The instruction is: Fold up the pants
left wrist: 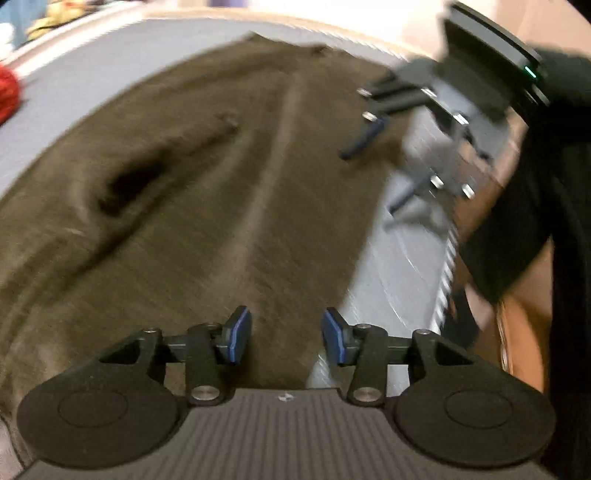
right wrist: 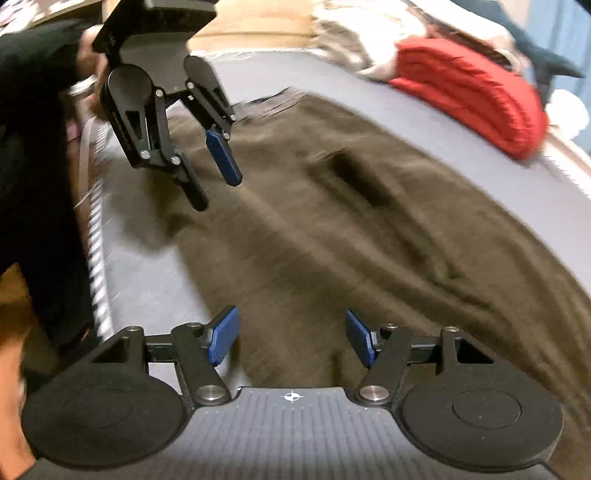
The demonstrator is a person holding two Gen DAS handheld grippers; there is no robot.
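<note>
Brown pants (left wrist: 207, 206) lie spread flat on a grey-blue surface (left wrist: 402, 266), with a dark pocket opening and a lighter seam line down the middle. My left gripper (left wrist: 287, 334) is open and empty just above the near edge of the pants. My right gripper (left wrist: 373, 177) shows at the upper right of the left wrist view, open over the pants' right edge. In the right wrist view the pants (right wrist: 369, 240) fill the middle, my right gripper (right wrist: 291, 338) is open above them, and my left gripper (right wrist: 218, 192) hangs open over the far end. Both views are motion-blurred.
A red knitted garment (right wrist: 476, 96) and a pile of other clothes (right wrist: 369, 33) lie at the far edge of the surface. The person's dark-sleeved arm (left wrist: 554, 184) is at the right. The surface's near edge (right wrist: 96, 221) runs along the left.
</note>
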